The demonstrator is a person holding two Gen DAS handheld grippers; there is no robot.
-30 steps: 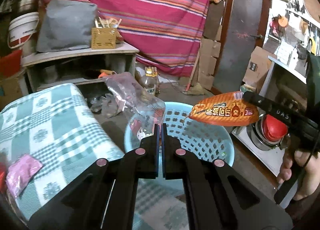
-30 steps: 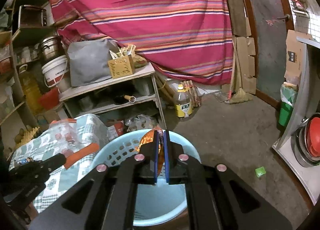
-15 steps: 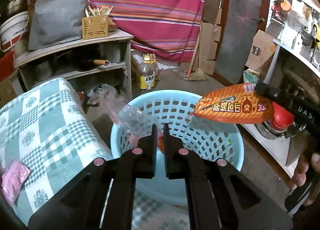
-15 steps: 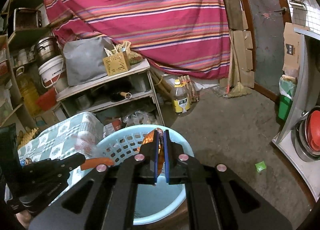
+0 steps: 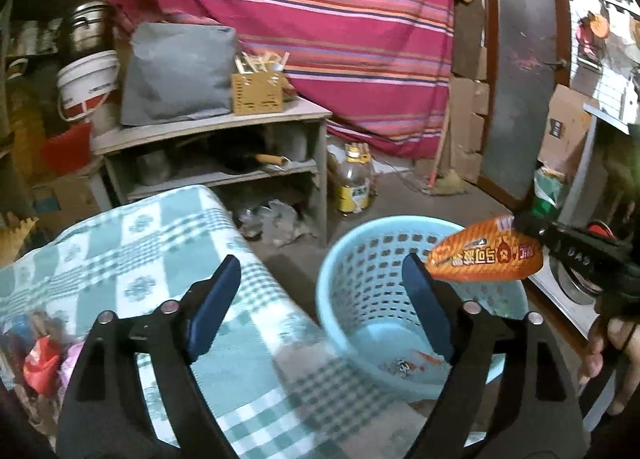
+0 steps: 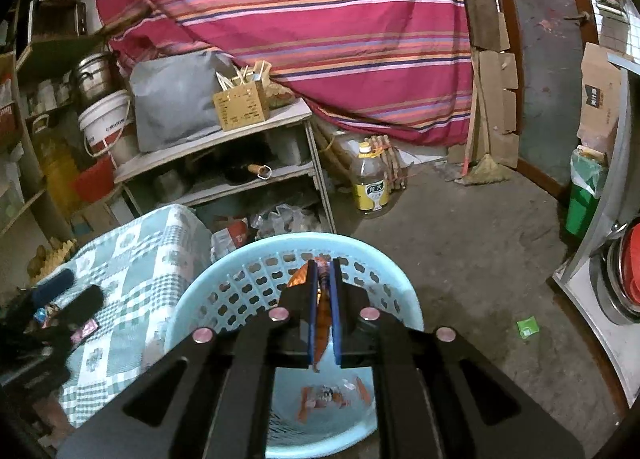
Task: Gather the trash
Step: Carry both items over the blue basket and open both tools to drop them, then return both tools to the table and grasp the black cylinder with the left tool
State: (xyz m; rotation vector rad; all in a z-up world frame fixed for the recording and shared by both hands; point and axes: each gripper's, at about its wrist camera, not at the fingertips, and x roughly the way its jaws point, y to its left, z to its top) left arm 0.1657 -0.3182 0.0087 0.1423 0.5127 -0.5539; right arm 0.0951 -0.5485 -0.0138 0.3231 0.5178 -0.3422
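Observation:
My left gripper (image 5: 320, 279) hangs over the table's edge beside the light blue basket (image 5: 372, 271); its jaws are opening wide with nothing between them. A clear plastic wrapper (image 5: 404, 365) with red print lies on the basket's bottom, where the right wrist view also shows the wrapper (image 6: 328, 399). My right gripper (image 6: 324, 279) is shut on an orange snack wrapper (image 5: 484, 259) and holds it above the basket (image 6: 240, 259). Red and pink wrappers (image 5: 44, 363) lie on the green checked tablecloth (image 5: 160, 259). The left gripper (image 6: 70, 293) shows at the left of the right wrist view.
A shelf unit (image 5: 208, 127) with a grey bag and a wooden box stands behind the table. An oil bottle (image 6: 370, 187) sits on the floor beside it. A green scrap (image 6: 527, 326) lies on the concrete floor. Pots sit in a cabinet at right. A hand (image 5: 612, 359) holds the right gripper.
The left gripper has opened and let go of the clear plastic wrapper, which now lies in the basket. The right gripper with the orange wrapper has sunk lower over the basket.

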